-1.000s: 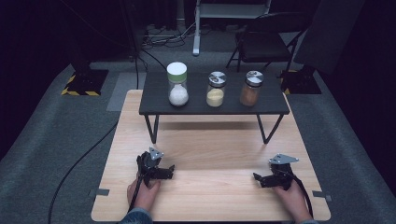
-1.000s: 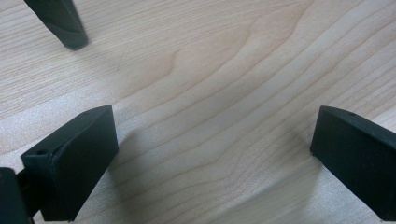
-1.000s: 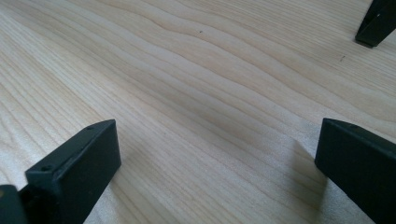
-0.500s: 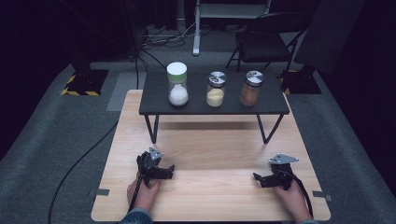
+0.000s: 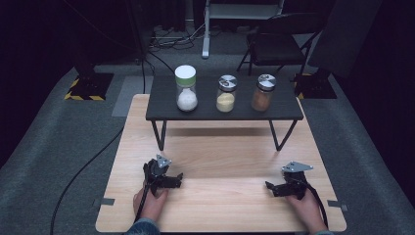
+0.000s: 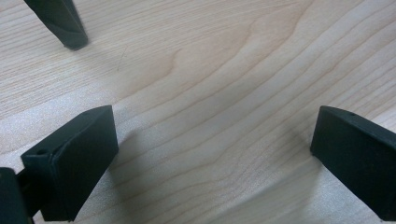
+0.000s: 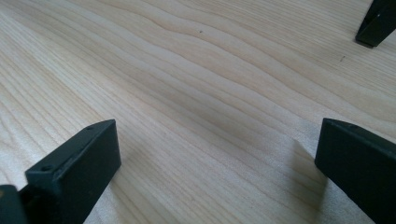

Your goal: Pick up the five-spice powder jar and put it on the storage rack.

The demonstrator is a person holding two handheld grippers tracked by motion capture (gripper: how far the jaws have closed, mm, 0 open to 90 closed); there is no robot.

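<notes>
**Both grippers down on the board, jaws wide, nothing held**

Low in the high view, your left hand (image 5: 149, 203) comes in at the bottom left of centre and your right hand (image 5: 307, 208) at the bottom right. Each holds its tool on the wooden tabletop (image 5: 220, 171). Your left gripper (image 5: 177, 181) sits in the lower left of the frame with its jaws turned toward the middle. Your right gripper (image 5: 269, 187) sits in the lower right, facing inward as well, and the two are well apart.

In the left gripper view your jaws stand wide apart with bare wood grain between them and nothing in their grasp. A black table leg (image 6: 60, 21) shows in the upper left corner. In the right gripper view the jaws are spread just as wide and grip nothing. Another black leg (image 7: 377, 23) stands in the upper right corner.

Farther up the high view, a low black stand (image 5: 161, 105) crosses the middle of the frame. On it, from left to right, stand a green-lidded jar of white grains (image 5: 186, 88), a jar of yellow powder (image 5: 226, 93) and a jar of orange-brown powder (image 5: 263, 92). All three are upright, spaced apart, and far from both grippers.
</notes>
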